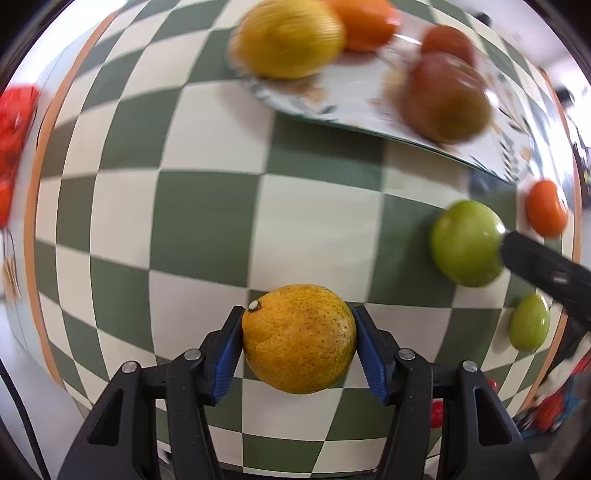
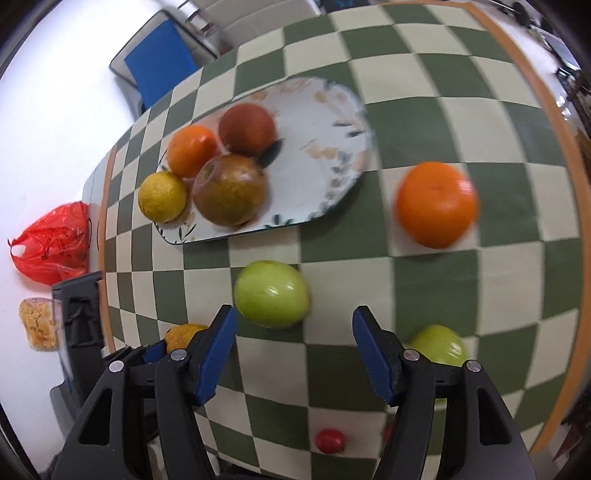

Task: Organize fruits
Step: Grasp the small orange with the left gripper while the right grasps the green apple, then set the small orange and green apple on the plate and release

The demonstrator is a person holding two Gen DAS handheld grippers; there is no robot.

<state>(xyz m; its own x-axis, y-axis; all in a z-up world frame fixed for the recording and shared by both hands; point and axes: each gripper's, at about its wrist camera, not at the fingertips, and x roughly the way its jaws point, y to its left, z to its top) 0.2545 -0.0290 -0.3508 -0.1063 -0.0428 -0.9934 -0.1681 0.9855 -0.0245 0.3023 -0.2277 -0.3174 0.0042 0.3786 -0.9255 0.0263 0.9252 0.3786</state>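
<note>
A: Left wrist view first: what has the left gripper [image 1: 299,341] got?

B: A yellow-orange citrus [image 1: 299,338], speckled and dimpled, pale stem scar turned up at the left. The blue fingers [image 1: 225,354] are clamped on both its flanks. It hangs above the checked bench [image 1: 207,221], on the near side of the plate [image 1: 354,99] and well apart from it.

A: So the step in hand?

B: I judge it a carry to the plate, which already bears a yellow citrus [image 1: 290,38], an orange [image 1: 364,22] and two reddish-brown apples. The next move calls for going forward over the rim and letting go in a bare patch, gently, since a round fruit may roll.

A: And the right wrist view?

B: The right gripper [image 2: 293,354] stands spread and empty. A green apple [image 2: 271,293], smooth and glossy, lies on the bench just nearer than the plate [image 2: 343,147], beside the left finger's tip. I judge it the next pick: centre, then close. A loose orange [image 2: 436,203] sits right of the plate; a second green apple [image 2: 439,345] is half hidden behind the right finger.
</note>
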